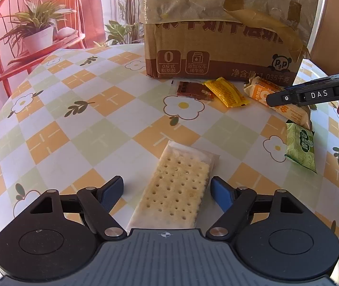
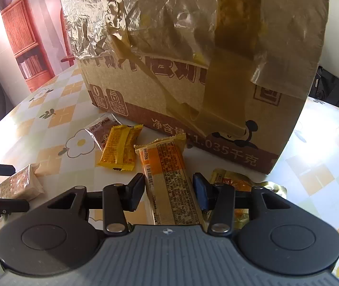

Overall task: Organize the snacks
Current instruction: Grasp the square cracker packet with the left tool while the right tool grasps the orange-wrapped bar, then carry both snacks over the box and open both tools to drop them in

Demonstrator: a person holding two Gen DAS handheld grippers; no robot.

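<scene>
My left gripper (image 1: 167, 188) is open around a clear-wrapped cracker pack (image 1: 176, 188) lying on the table, fingers apart from it on both sides. My right gripper (image 2: 168, 188) is open with an orange-and-white snack bar (image 2: 169, 181) between its fingers, close to both pads. The bar (image 1: 260, 93) and the right gripper (image 1: 271, 100) also show in the left wrist view. A yellow packet (image 2: 120, 147) (image 1: 226, 91), a dark red sachet (image 2: 100, 128) (image 1: 193, 90) and a green packet (image 1: 301, 147) lie nearby. The cracker pack (image 2: 19, 186) shows at the left of the right wrist view.
A taped cardboard box (image 1: 217, 38) (image 2: 193, 71) stands at the back of the flower-patterned table (image 1: 86, 131). An orange-gold packet (image 2: 236, 181) lies under my right finger. A red chair with a potted plant (image 1: 36, 31) stands beyond the table's left edge.
</scene>
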